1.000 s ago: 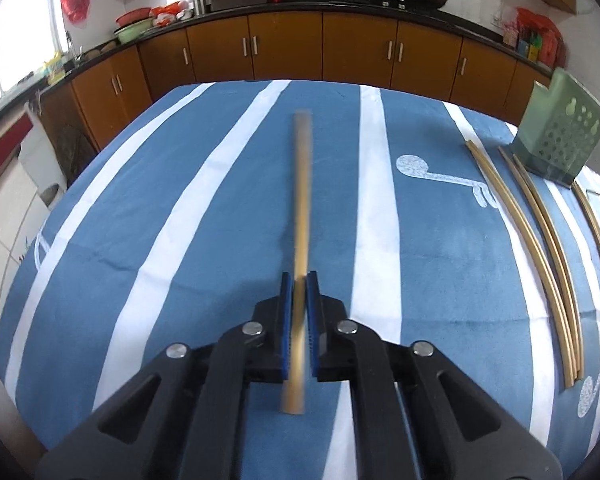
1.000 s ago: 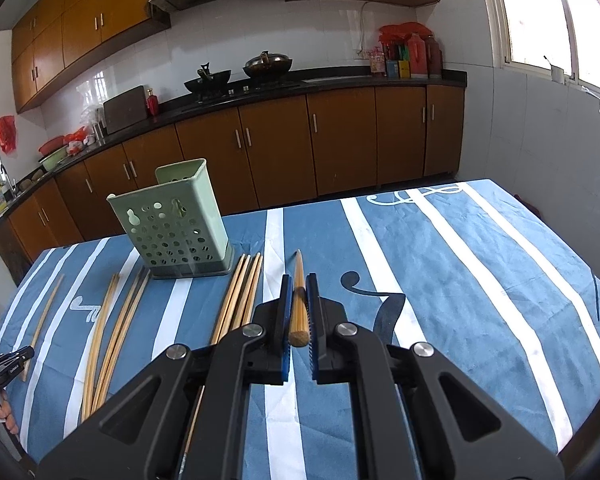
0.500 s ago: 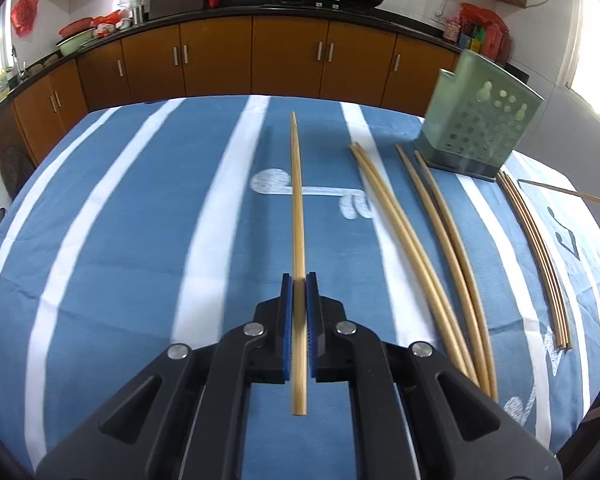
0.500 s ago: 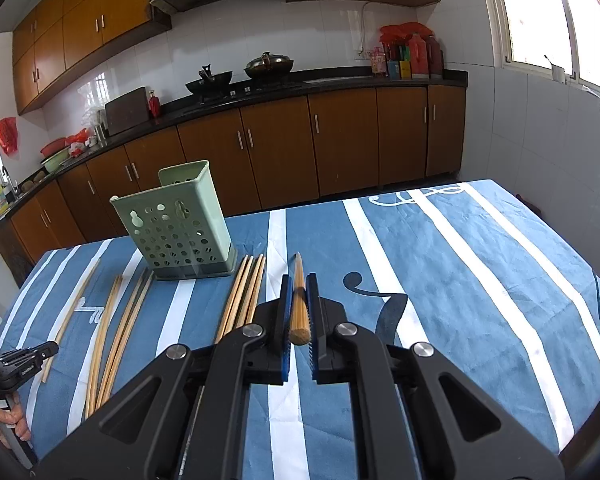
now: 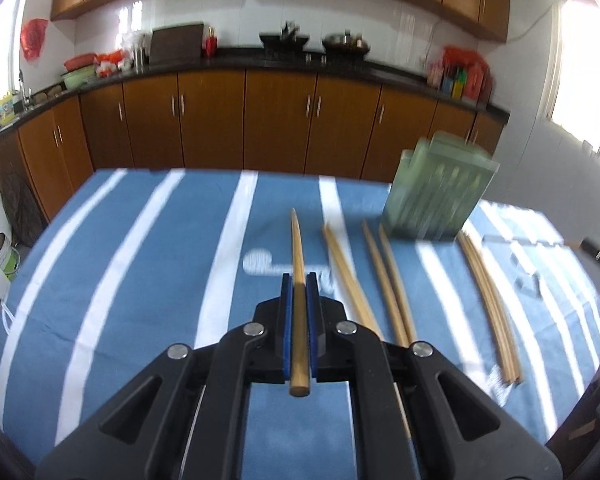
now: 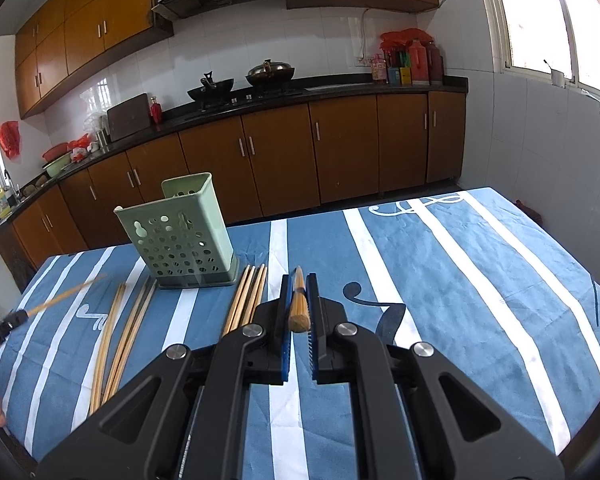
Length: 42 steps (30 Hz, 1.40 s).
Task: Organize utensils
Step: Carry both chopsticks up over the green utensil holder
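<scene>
Two chopsticks are clamped, one per gripper: left chopstick [image 5: 299, 304] in left gripper [image 5: 299, 292] fingers, axis pointing toward counter's far edge, holder [image 5: 436, 196] far-right; right gripper [image 6: 299, 300] fingers pinch right chopstick [image 6: 299, 304].

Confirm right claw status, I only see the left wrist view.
Observer: The right claw is shut on the right chopstick, gripped near its thick end.
Operator: Rack? Mine's blurred.
Observer: The green rack stands upright, with nothing sticking out of its top.
Operator: My chopstick off the table?
Observer: Looks so; the left claw holds the left chopstick tilted up toward the rack.
</scene>
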### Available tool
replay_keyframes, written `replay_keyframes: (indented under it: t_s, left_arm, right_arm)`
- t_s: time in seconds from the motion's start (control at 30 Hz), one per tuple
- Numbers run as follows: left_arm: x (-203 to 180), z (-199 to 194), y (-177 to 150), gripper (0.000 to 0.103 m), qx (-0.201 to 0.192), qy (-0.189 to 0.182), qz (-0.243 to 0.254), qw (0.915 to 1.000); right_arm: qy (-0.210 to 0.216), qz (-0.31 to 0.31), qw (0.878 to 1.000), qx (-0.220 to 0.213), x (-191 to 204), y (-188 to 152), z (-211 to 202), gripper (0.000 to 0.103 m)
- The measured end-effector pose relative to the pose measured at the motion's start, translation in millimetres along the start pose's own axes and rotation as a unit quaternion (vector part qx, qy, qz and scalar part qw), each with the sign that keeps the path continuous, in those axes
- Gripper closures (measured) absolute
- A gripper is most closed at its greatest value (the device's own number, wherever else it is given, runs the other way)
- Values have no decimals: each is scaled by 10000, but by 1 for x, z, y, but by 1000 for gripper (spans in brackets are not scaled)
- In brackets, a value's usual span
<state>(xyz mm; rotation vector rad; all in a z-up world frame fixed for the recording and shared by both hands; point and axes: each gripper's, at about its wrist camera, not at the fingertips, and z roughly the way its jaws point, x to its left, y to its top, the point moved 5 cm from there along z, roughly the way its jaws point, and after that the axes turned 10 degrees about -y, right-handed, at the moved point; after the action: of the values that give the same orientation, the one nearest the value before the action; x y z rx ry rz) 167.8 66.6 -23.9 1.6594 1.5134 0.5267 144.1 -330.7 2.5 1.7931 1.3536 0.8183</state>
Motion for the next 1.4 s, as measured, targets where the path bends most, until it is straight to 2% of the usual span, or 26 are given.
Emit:
replay_keyframes:
  t_s: [0.2, 0.27, 0.6, 0.8, 0.97, 1.07, 1.23, 1.4]
  left_arm:
    - [-15, -33, 34, 95, -675, -29, 30, 9977]
    - [-18, -39, 39, 95, -769, -30, 63, 9970]
    - [-23, -46, 45, 95, -862, -57, 76, 9962]
    - [-26, -57, 55, 96, -1006, -140, 95, 9948]
    - [-34, -75, 87, 96, -1314, -288, 77, 9909]
    - [-45, -88, 118, 96, -1592, -501, 20, 9860]
    - [-78, -101, 162, 96, -2006, -793, 83, 9764]
    - [-106, -90, 180, 96, -2020, -1073, 147, 9734]
  right_arm:
    - [63, -2, 9999, -153, 3, 10, -8, 96]
    - [73, -4, 9998, -181, 3, 11, -10, 96]
    - [94, -8, 9998, -169, 4, 9, -10, 96]
    - [132, 16, 9993, -338, 2, 22, -18, 96]
    - [264, 131, 9976, -624, -1, 59, -33, 96]
    - [465, 305, 9944, -903, 0, 93, -48, 96]
    - [738, 368, 9844, -1553, 19, 145, -78, 96]
    - [889, 510, 9725, -2090, 43, 180, -84, 96]
